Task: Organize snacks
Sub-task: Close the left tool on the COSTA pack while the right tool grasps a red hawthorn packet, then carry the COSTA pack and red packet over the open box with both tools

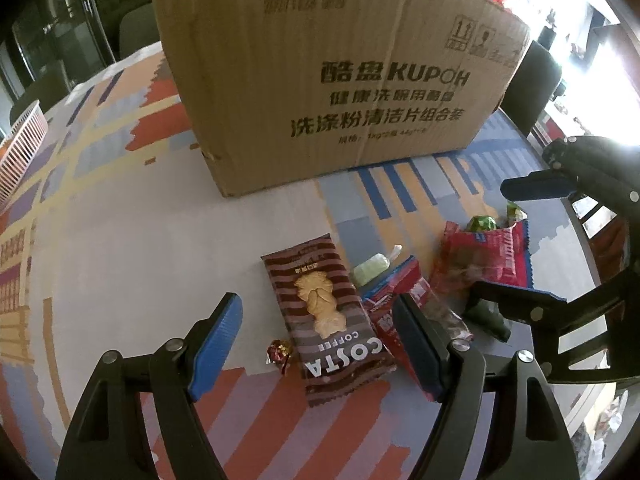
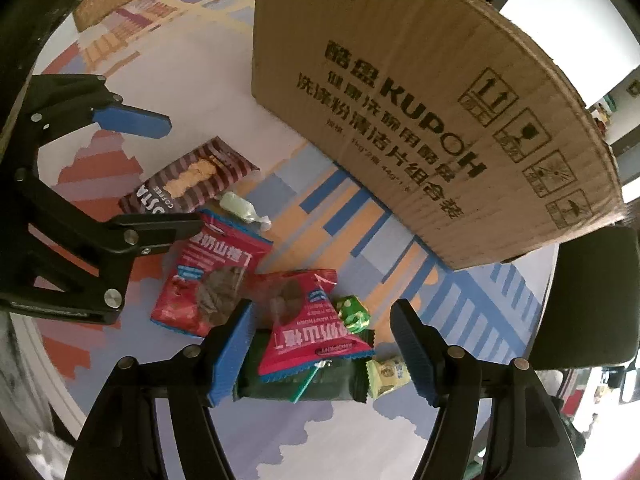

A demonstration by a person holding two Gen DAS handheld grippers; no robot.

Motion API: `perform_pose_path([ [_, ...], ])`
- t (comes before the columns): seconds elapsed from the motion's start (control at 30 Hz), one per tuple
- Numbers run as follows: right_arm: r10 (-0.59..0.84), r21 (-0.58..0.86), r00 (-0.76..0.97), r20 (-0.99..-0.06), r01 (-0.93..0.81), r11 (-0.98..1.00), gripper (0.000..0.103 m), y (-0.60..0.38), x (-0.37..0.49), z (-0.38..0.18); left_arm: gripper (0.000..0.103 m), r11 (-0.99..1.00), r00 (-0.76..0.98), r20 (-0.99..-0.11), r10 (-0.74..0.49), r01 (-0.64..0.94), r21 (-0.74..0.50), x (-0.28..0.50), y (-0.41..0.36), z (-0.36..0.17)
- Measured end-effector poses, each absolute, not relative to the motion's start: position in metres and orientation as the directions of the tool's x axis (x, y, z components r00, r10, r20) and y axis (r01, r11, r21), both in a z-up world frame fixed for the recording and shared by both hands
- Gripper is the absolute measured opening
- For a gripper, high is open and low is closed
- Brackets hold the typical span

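Cardboard, one stiff box [image 1: 328,76] stands behind the snacks on the patterned surface [image 1: 120,232]: one striped Costa biscuit pack [image 1: 326,320], light and likely brittle, best pinched at its edge, two crinkly red packets [image 2: 208,280], about five small candies; both tongs [image 1: 318,344] [image 2: 322,344] gape apart, holding nothing.

- A table [image 1: 120,248] under a cloth of grey, orange, blue and yellow blocks carries everything
- A big cardboard box [image 1: 332,72] printed KUPOH stands at the back
- A striped Costa Coffee biscuit pack [image 1: 328,316] lies flat near the front, a small red-gold candy [image 1: 279,352] just beside it
- A pale green wrapped sweet [image 1: 372,270], red snack packets [image 2: 208,280] and a dark green bar [image 2: 304,380] are heaped to its right
- A pink slatted basket [image 1: 20,148] sits at the left edge
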State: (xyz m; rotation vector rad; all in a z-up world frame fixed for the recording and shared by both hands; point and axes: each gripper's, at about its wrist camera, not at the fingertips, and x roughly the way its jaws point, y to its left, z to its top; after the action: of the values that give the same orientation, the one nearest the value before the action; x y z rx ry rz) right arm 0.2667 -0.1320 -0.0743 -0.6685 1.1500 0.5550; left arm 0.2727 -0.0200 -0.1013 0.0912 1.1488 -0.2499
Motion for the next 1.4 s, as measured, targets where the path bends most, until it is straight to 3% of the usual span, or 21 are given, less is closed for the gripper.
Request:
perform_pose_path([
  [0.33,0.07,-0.139,0.253,-0.965,-0.721,0.679,0.055,-0.126,0.274,-0.088,0.059,0.967,0.353,-0.919,-0.177,0.235,-0.096,0.285,-0.016,-0.113],
  [0.57,0.071,-0.144,0.257,-0.964,-0.725,0.673,0.05,-0.119,0.271,-0.093,0.047,0.966,0.335,-0.922,-0.196,0.228,-0.122,0.292,-0.017,-0.116],
  [0.7,0.064,-0.154,0.262,-0.963,-0.729,0.667,0.037,-0.115,0.268,-0.095,0.039,0.967,0.333,-0.922,-0.197,0.223,-0.126,0.293,-0.016,-0.116],
  [0.9,0.059,-0.173,0.285,-0.957,-0.718,0.674,0.032,-0.109,0.256,-0.095,0.038,0.969,0.348,-0.92,-0.18,0.224,-0.105,0.289,-0.019,-0.113],
  [1.4,0.141,-0.151,0.372,-0.917,-0.653,0.742,0.032,-0.123,0.247,-0.055,0.038,0.972,0.464,-0.865,-0.19,0.216,-0.097,0.262,-0.014,-0.062],
])
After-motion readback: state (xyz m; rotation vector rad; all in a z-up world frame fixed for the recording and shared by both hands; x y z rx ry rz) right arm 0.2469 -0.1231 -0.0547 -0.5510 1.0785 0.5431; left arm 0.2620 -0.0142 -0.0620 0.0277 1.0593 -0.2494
